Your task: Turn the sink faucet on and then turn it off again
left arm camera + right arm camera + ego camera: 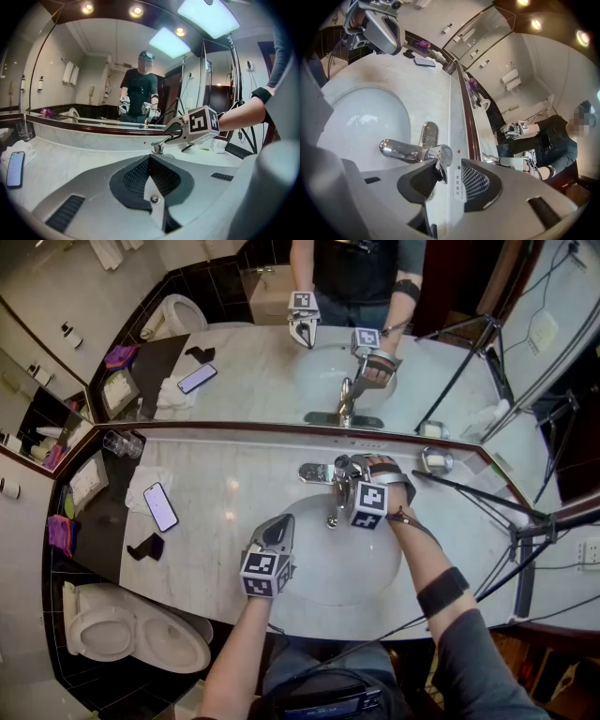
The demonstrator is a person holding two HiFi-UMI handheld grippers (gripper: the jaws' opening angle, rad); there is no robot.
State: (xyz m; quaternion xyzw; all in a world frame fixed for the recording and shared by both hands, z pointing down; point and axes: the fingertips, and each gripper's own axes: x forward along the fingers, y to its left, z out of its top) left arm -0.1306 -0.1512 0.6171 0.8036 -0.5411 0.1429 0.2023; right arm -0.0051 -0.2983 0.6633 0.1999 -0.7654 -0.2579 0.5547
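The chrome faucet [334, 502] stands at the back of the white basin [319, 592], its spout [396, 150] reaching out over the bowl. My right gripper [352, 470] is on top of it, jaws apart round the lever [443, 158]. The lever's end lies against the left finger [419, 180], and a gap shows between it and the other pad [476, 183], so that gripper [452, 171] is open. From the left gripper view the lever [169, 132] slants upward. No water stream shows. My left gripper [279, 526] hovers over the basin's left rim, shut [150, 159] and empty.
On the marble counter [225, 474] to the left lie a phone [160, 507] on a white cloth, a glass [122, 443] and a small black item [145, 547]. A soap dish [436, 461] and tripod legs [487, 502] stand at the right. A mirror [244, 381] backs the counter. A toilet [131, 629] stands below left.
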